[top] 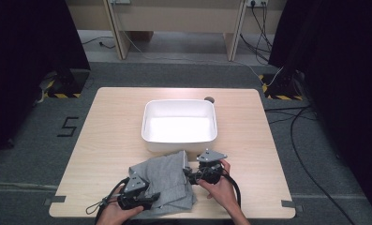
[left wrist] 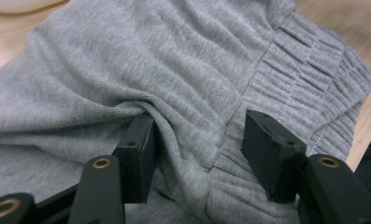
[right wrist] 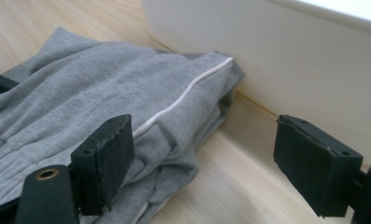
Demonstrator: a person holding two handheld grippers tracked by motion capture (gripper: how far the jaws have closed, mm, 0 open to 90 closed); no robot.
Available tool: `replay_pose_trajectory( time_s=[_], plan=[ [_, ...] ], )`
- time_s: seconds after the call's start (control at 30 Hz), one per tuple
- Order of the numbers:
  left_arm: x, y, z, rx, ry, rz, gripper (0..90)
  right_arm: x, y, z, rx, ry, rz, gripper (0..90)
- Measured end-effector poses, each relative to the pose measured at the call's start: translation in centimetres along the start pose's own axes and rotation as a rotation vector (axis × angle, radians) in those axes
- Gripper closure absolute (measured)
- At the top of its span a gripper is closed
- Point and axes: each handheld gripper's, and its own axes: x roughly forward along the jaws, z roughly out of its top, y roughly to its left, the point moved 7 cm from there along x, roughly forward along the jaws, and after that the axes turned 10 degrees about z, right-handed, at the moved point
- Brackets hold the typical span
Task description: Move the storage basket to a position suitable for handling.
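Note:
A folded grey knit garment (top: 167,180) lies on the wooden table (top: 113,136) just in front of a white tub (top: 148,136). Its ribbed band (left wrist: 309,60) shows in the left gripper view and a thin white stripe (right wrist: 183,95) in the right gripper view. At the garment's near left edge my left gripper (top: 152,197) is open, its jaws pressed down astride a raised fold of cloth (left wrist: 192,135). By the garment's right edge is my right gripper (top: 189,174), wide open. One of its fingers (right wrist: 106,161) rests against the cloth and the other hangs over bare wood near the tub wall (right wrist: 314,60).
The tub stands mid-table and looks empty. A small round hole (top: 209,99) sits in the tabletop behind it. Bare wood lies to the left and right of the tub. Cables (top: 305,154) run over the floor on the right, and the table's front edge is close under both hands.

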Motion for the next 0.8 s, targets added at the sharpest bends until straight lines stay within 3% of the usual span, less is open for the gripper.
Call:
replay_pose_trajectory(
  time_s=[0.2, 0.3, 0.4, 0.47, 0.8],
  plan=[
    [0.8, -1.2, 0.8, 0.055, -0.001, -0.015, 47.7, -0.2, -0.5, -0.9, -0.009, 0.035, -0.01, 26.6],
    [1.1, -1.4, 1.1, 0.064, 0.002, -0.026, 47.7, -0.3, -0.9, -1.6, 0.002, 0.06, -0.017, 30.6],
    [1.6, -1.7, 1.5, 0.063, -0.001, -0.036, 47.7, -0.8, -1.2, -2.4, -0.024, 0.087, -0.04, 33.4],
    [1.9, -1.9, 1.7, 0.071, 0.0, -0.045, 47.7, -1.4, -1.4, -3.1, -0.012, 0.108, -0.049, 35.0],
    [3.3, -3.6, 3.2, 0.091, 0.007, -0.076, 45.6, -4.8, -1.8, -5.8, 0.064, 0.097, -0.098, 39.2]
  ],
)
